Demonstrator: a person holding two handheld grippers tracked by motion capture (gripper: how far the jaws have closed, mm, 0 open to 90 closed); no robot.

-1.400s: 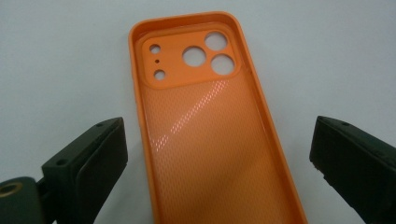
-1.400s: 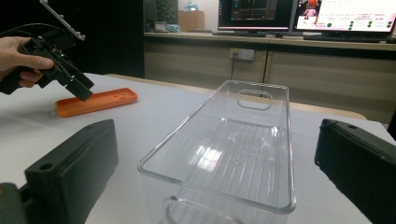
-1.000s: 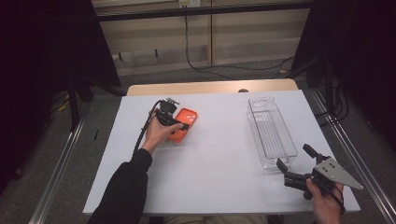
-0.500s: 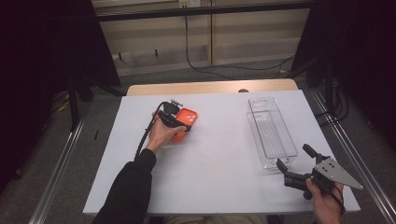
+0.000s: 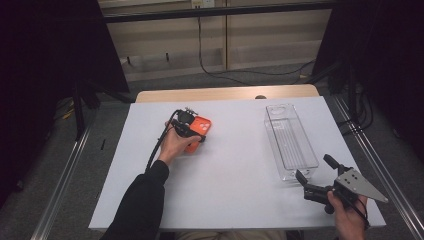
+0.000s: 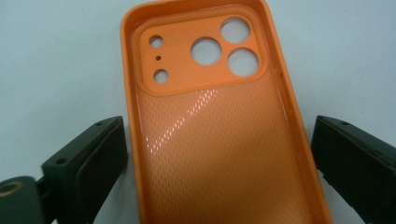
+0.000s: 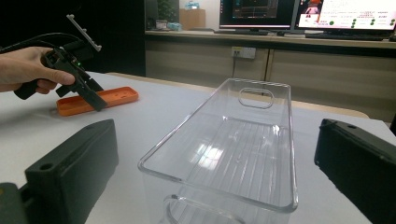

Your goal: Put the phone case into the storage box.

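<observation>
While the white table (image 5: 235, 190) carries everything, the biggest thing on it is the clear plastic bin (image 5: 290, 140), which stands empty just in front of the right gripper (image 5: 316, 175). This gripper is held low near the person's edge of the table, its jaws spread wide to either side of the bin's near end and gripping nothing.

The orange phone case (image 6: 219, 135) lies flat with its hollow side up, directly under the left gripper (image 5: 192, 131). In the left gripper view the two jaws stand open, one on each long side of the case, with a little gap on both sides. It seems the jaws are already at table level, but from the high view I cannot be sure of this.

I judge that the work is at its beginning: the case is framed but not yet pinched. What is left is probably to close on it, lift it, and bring it to the bin.
</observation>
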